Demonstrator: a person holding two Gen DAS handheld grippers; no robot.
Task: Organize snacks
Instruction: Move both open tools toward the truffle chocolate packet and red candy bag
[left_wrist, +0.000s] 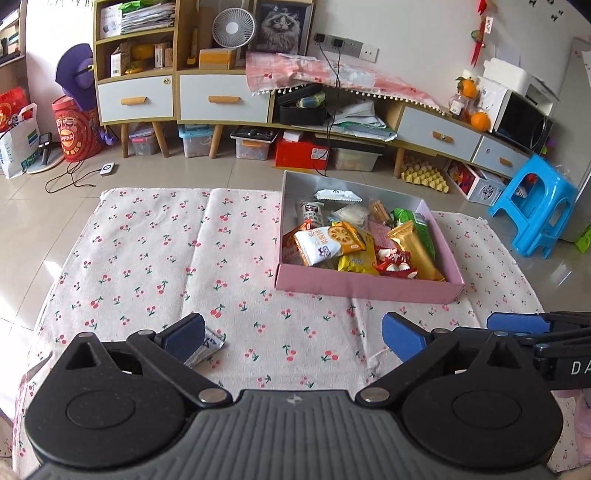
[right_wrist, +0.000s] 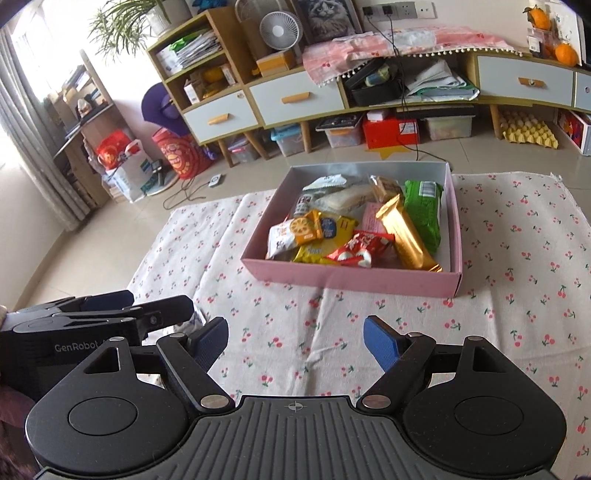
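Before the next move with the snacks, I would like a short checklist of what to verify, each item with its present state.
1. Left gripper open and empty: ok, its jaws stand wide apart with nothing between them.
2. Right gripper open and empty: ok.
3. Pink box flat on the cherry-print cloth, with an open top: ok.
4. All snacks in the box: not ok, a small silver packet lies on the cloth beside the left gripper's left finger.
5. Packet free to grasp: cannot tell, the finger hides part of it.
6. Grippers apart from each other: ok, but close, side by side.
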